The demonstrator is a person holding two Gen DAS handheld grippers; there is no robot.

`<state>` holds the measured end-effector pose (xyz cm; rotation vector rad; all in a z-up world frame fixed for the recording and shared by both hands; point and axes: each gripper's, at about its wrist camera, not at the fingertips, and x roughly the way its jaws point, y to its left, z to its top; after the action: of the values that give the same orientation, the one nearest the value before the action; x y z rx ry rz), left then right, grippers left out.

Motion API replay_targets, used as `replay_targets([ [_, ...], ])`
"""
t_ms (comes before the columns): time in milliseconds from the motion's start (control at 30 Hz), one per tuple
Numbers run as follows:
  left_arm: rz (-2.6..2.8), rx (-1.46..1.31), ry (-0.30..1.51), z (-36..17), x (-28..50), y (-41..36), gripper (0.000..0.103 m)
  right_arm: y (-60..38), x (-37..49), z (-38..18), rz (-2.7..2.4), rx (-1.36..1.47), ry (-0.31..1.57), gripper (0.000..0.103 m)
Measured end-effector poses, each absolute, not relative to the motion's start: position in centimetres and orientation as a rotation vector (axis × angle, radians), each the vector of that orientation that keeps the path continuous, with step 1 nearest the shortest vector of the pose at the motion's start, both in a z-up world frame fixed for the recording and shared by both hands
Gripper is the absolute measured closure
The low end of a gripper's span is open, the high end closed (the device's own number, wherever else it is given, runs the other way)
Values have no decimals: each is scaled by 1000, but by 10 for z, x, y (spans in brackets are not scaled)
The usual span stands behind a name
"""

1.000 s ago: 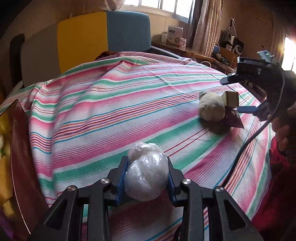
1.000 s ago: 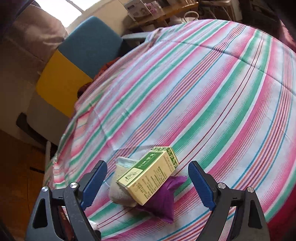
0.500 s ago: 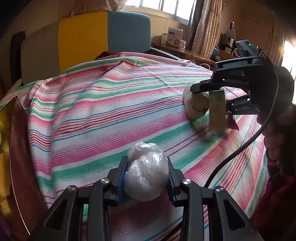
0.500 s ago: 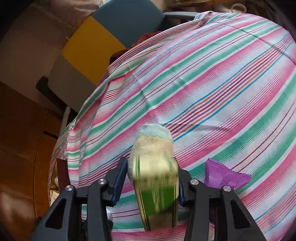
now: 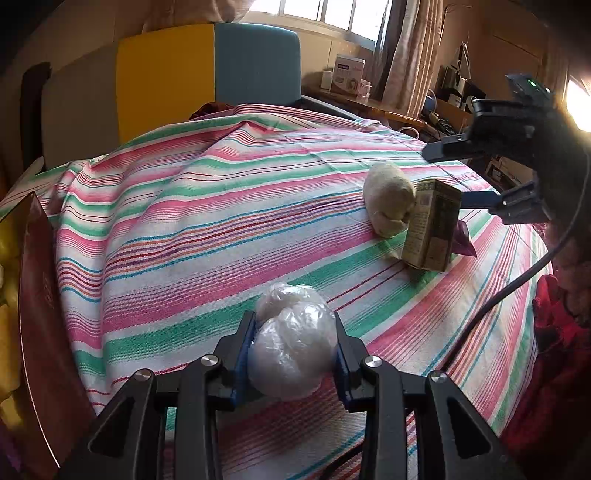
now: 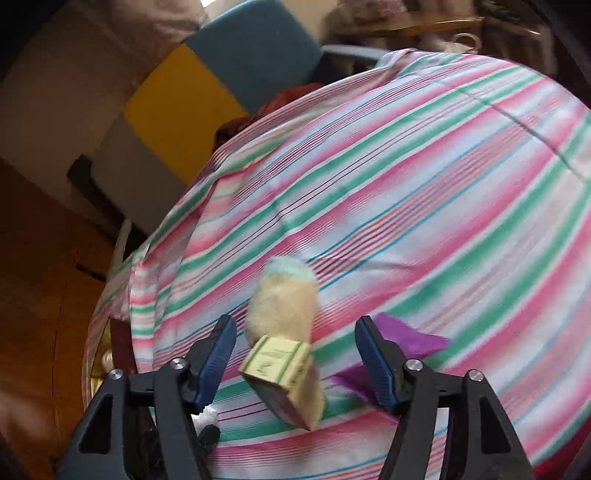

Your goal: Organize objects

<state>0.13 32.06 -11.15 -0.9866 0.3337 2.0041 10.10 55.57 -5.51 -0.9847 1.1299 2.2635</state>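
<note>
Box released, upright, seemingly green-printed

"Where was this?"

"A lived-in home: a table under a striped cloth, a chair with yellow and blue cushions behind it."

"Anything else?"

"Curtains hung at a sunlit window, above a cluttered wooden side desk carrying boxes."
</note>
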Motion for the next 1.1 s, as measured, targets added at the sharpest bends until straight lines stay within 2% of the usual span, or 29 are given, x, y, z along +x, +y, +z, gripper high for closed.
replay_targets([
  [200, 2005, -986, 335, -111, 2, 320, 66, 568, 122, -62, 2055, -999, 1065, 33],
  [467, 2003, -985, 332, -111, 3, 319, 65, 571, 119, -83, 2032, -1141, 1106, 37],
  [667, 2002, -984, 332, -111, 2, 318, 65, 578, 128, -87, 2012, -1118, 1181, 40],
  [767, 2003, -983, 336, -111, 2, 317, 65, 582, 136, -85, 1960, -1116, 1131, 40],
  [800, 2003, -983, 336, -111, 3, 317, 65, 582, 138, -84, 1947, -1110, 1112, 47],
  [900, 2003, -982, 336, -111, 3, 316, 65, 579, 138, -86, 1940, -1114, 1113, 57],
  [1100, 2003, -982, 339, -111, 3, 316, 65, 574, 119, -90, 1957, -1194, 981, 56],
])
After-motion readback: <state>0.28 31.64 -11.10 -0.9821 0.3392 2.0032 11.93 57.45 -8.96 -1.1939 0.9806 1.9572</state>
